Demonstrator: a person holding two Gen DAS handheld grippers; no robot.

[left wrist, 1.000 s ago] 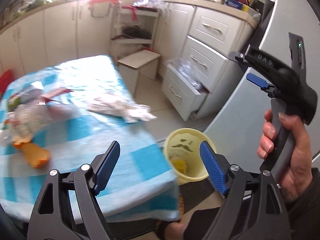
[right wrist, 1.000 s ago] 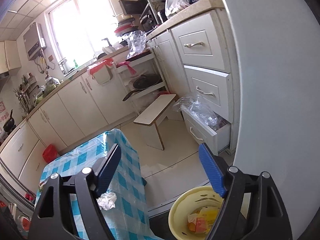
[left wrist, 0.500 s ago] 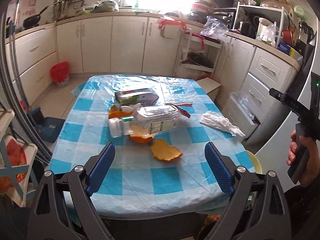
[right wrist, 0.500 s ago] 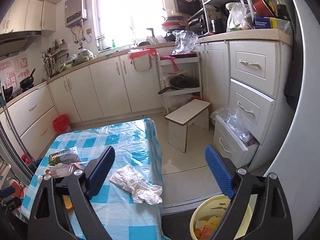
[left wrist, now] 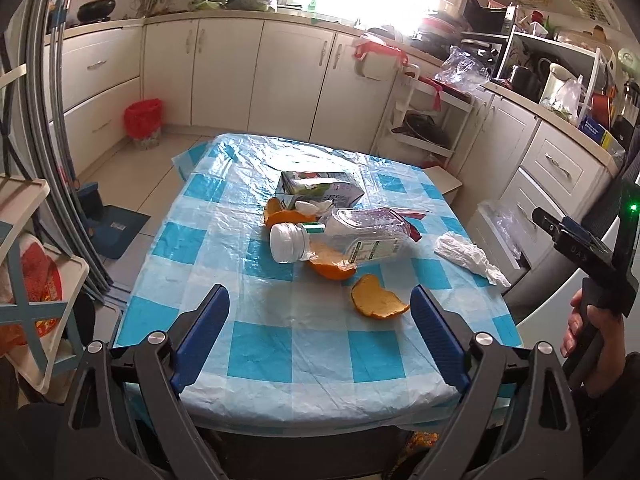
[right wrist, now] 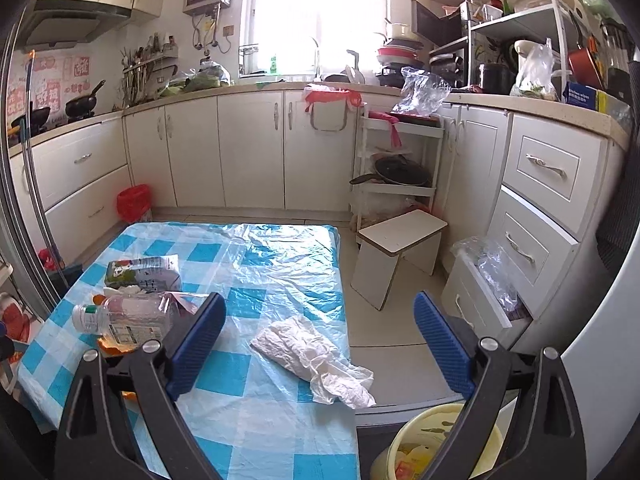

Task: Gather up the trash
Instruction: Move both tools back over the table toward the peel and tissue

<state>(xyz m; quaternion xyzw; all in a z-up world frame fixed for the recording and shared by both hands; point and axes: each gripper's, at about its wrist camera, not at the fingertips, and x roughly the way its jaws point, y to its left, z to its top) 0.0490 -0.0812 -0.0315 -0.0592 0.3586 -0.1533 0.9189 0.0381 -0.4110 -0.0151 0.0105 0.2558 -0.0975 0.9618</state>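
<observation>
Trash lies on the blue checked table point(left wrist: 280, 344): a clear plastic bottle point(left wrist: 340, 240) on its side, a carton point(left wrist: 320, 188), orange peels point(left wrist: 378, 302) and a crumpled white tissue point(left wrist: 468, 258) near the right edge. My left gripper point(left wrist: 319, 300) hovers open over the table's near edge with nothing between its fingers. My right gripper point(right wrist: 320, 308) is open and empty too, above the tissue point(right wrist: 316, 356), with the bottle point(right wrist: 128, 316) to its left. A yellow bin point(right wrist: 444, 444) holding scraps stands on the floor at the table's right corner.
A hand point(left wrist: 588, 328) holds the right gripper's handle at the right edge. A white stool point(right wrist: 400, 248), an open drawer with a plastic bag point(right wrist: 488, 280) and a pan rack point(right wrist: 396, 172) stand beyond the table. A red bin point(left wrist: 143, 120) sits by the far cabinets.
Both views have swung away from the yellow bin and levelled out to face the table. Both grippers' jaws have spread a little wider.
</observation>
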